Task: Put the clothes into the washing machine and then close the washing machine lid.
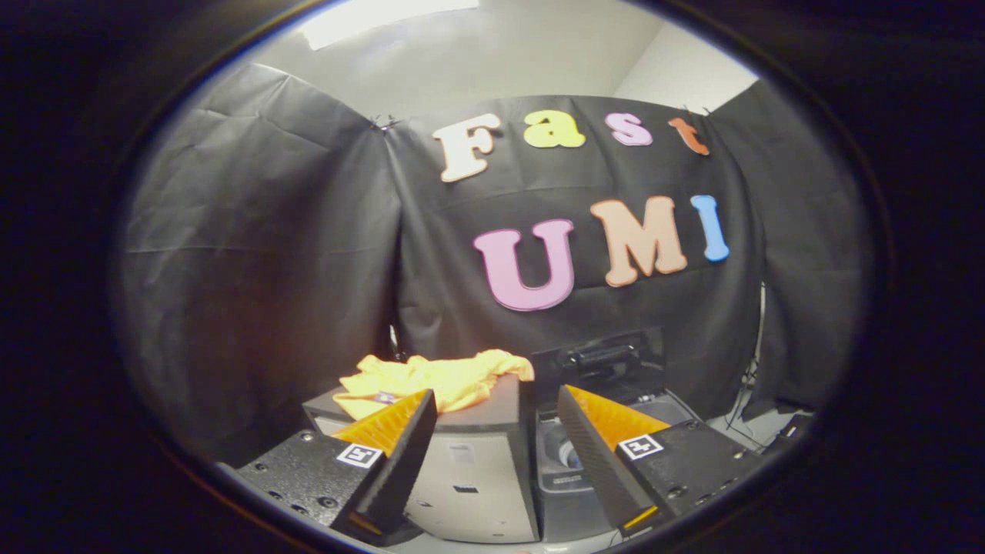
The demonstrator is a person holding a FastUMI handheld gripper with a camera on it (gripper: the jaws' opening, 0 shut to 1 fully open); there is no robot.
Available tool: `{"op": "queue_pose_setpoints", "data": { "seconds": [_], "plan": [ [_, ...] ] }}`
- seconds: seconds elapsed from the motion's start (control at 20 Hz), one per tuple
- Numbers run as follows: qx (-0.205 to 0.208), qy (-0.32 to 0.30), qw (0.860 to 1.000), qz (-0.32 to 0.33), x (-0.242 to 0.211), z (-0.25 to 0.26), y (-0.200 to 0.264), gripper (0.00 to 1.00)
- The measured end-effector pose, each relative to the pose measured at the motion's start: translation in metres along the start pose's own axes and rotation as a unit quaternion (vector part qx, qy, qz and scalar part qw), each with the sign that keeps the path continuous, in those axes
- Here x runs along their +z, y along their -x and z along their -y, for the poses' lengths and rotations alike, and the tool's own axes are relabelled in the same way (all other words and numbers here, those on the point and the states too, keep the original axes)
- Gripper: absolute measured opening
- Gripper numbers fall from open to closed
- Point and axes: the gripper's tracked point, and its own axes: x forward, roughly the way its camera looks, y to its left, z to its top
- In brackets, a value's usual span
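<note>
No readable text; labels on the appliances too small.

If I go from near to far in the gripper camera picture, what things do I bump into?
The open gripper with nothing between its jaws → the grey box just ahead → the yellow clothes lying on top of it → the black cloth wall far behind.
</note>
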Motion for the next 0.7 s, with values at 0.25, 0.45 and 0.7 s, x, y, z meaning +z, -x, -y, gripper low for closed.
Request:
{"op": "queue_pose_setpoints", "data": {
  "seconds": [0.25,0.45,0.7],
  "plan": [
    [0.002,0.031,0.999,-0.012,0.031,-0.049,-0.035,0.96],
    [0.019,0.035,0.999,-0.016,0.051,-0.086,-0.07,0.97],
    [0.023,0.048,0.997,-0.061,0.033,-0.111,-0.135,0.97]
  ]
}}
